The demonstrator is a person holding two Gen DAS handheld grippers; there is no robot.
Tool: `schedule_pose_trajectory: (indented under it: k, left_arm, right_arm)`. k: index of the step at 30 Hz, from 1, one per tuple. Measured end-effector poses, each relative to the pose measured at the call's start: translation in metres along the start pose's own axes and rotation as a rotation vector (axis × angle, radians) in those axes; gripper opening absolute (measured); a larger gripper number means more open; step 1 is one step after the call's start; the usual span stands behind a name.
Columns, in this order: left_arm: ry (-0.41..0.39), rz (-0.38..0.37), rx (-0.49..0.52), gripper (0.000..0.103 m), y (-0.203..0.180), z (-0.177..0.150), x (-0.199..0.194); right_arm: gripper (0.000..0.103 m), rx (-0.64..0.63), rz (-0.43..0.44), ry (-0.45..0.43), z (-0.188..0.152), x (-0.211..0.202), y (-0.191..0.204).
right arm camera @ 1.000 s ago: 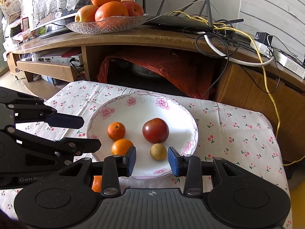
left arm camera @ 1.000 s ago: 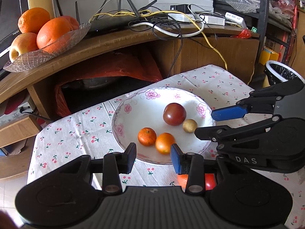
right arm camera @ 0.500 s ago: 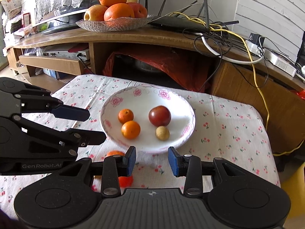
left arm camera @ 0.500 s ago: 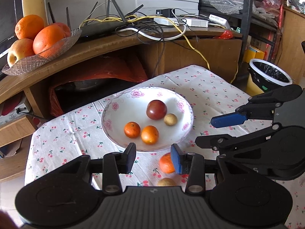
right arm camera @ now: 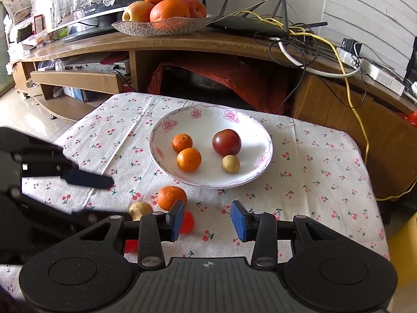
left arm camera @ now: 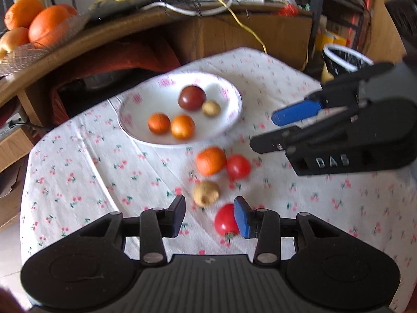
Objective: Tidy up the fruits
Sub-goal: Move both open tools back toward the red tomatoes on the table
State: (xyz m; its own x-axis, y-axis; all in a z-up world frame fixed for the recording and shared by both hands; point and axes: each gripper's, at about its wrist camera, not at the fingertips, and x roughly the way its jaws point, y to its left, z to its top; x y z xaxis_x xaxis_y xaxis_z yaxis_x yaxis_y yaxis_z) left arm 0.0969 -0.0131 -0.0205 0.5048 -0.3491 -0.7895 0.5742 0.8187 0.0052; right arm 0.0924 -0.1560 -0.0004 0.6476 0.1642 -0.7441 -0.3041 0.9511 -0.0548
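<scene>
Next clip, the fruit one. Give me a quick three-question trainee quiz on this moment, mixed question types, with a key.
1. True or false: the floral bowl holds four pieces of fruit.
2. Multiple choice: how many fruits lie loose on the tablecloth in the left wrist view? A two; B four; C six.
3. Short answer: is either gripper holding a fruit?

Key
1. True: two small oranges, a dark red fruit and a small tan fruit.
2. B: an orange, two red fruits and a tan one.
3. No. The left gripper and the right gripper both have nothing between the fingers; the right one's jaws are opening.
</scene>
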Motion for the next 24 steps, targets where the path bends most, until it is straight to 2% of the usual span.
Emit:
schedule_pose_trajectory:
  k: [6,15,24]
  left_arm:
    - [0.01,-0.025,0.015,0.054,-0.008,0.0,0.003]
    - [0.041,-0.065,0.002,0.054,-0.012,-0.002,0.008]
    - [0.073,-0.081,0.038,0.054,-0.025,-0.011,0.014]
  right_arm:
    - [0.035,0.009,0.042,0.035,-0.008,0.011,-0.001]
    - [0.035,0.007,0.073,0.052,-0.009,0.015,-0.004]
    - [0.035,0.011,0.107,0.067,-0.013,0.022,-0.004]
